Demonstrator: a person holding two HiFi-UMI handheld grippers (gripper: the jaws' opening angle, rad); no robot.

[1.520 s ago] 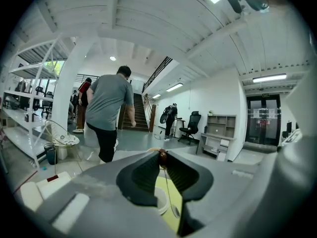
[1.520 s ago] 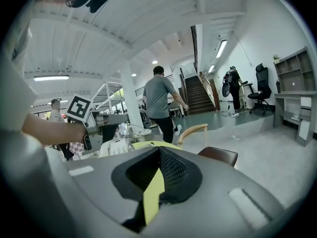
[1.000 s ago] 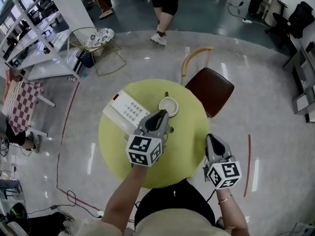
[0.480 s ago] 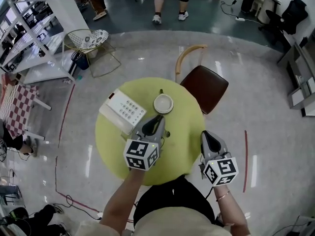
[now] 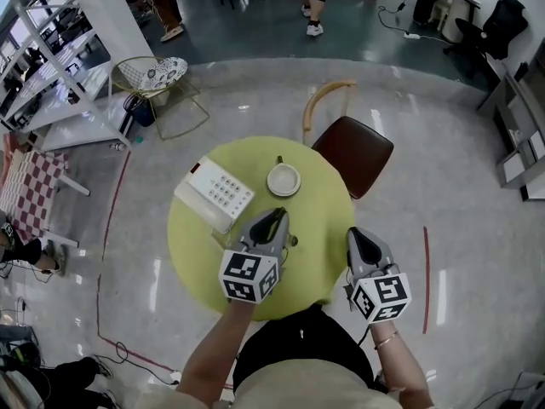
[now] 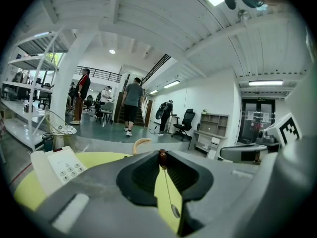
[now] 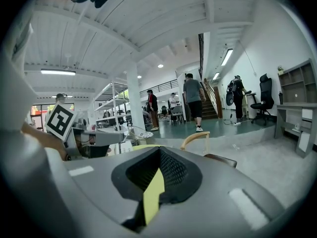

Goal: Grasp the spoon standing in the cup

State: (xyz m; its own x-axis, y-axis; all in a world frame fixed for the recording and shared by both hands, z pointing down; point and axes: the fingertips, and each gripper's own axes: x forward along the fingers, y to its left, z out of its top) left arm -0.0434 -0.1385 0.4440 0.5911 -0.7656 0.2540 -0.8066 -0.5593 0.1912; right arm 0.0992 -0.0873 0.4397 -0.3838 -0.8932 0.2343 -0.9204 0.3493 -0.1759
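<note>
As left tool (image 6: 162,155) pinches it, spoon (image 6: 168,187) hangs vertical (bowl down).

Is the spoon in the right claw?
No, the spoon hangs pinched by its brown tip in the left claw, while the right claw holds nothing.

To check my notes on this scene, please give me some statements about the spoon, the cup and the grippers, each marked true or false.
1. The left gripper has its fingers closed on the spoon. True.
2. The spoon stands in the cup. False: it hangs from the left gripper, apart from the cup.
3. The right gripper holds the phone. False: it holds nothing; the phone lies on the table.
4. A chair stands beside the table. True.
</note>
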